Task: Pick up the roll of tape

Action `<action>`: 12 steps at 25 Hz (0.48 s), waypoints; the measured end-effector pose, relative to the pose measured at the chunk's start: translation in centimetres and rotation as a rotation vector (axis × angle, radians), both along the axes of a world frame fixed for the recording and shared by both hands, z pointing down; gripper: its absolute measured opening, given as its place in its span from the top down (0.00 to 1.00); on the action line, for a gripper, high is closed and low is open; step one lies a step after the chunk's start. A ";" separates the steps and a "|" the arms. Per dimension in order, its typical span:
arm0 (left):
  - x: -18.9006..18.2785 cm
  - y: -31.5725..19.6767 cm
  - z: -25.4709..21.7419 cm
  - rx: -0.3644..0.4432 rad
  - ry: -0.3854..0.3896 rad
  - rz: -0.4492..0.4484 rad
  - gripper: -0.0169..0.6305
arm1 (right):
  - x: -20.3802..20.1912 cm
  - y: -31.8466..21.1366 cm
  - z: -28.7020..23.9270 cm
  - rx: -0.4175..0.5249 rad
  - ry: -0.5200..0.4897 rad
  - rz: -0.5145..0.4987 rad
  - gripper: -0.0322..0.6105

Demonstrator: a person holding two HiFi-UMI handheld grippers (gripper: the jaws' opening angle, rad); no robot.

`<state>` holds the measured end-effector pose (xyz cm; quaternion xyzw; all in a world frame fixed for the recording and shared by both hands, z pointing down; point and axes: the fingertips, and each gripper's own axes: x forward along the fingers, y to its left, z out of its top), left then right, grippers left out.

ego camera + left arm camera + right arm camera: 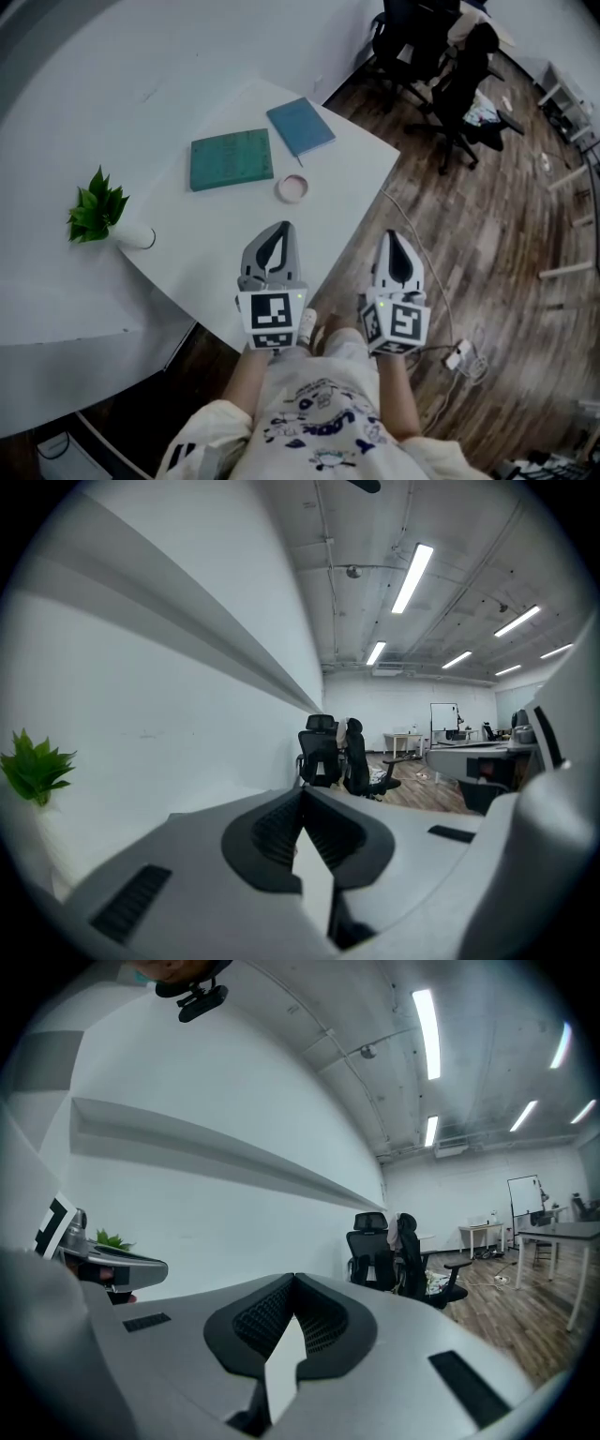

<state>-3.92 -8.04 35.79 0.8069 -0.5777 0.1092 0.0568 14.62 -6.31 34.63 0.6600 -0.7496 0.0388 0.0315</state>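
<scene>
Roll of tape [292, 188] shows only in head view, on the table [349, 187]

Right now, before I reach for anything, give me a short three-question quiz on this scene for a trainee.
1. True or false: the tape lies on top of the green book.
2. What stands at the left end of the table? A) a mug B) a plant C) a lamp
3. Fill in: the jaws of the left hand-held gripper and the right hand-held gripper are both ___.

Key
1. False: it lies on the table, beside the book.
2. B
3. Shut, with nothing between them.
</scene>
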 end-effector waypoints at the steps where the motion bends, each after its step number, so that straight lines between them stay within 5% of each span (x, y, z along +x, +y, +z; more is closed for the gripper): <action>1: -0.1 -0.4 0.3 -0.009 -0.003 -0.004 0.97 | 0.0 -0.5 0.3 -0.007 -0.001 -0.002 0.95; 12: -0.3 -5.2 4.9 -0.113 -0.030 -0.062 0.97 | 0.7 -6.3 4.0 -0.087 -0.020 -0.049 0.95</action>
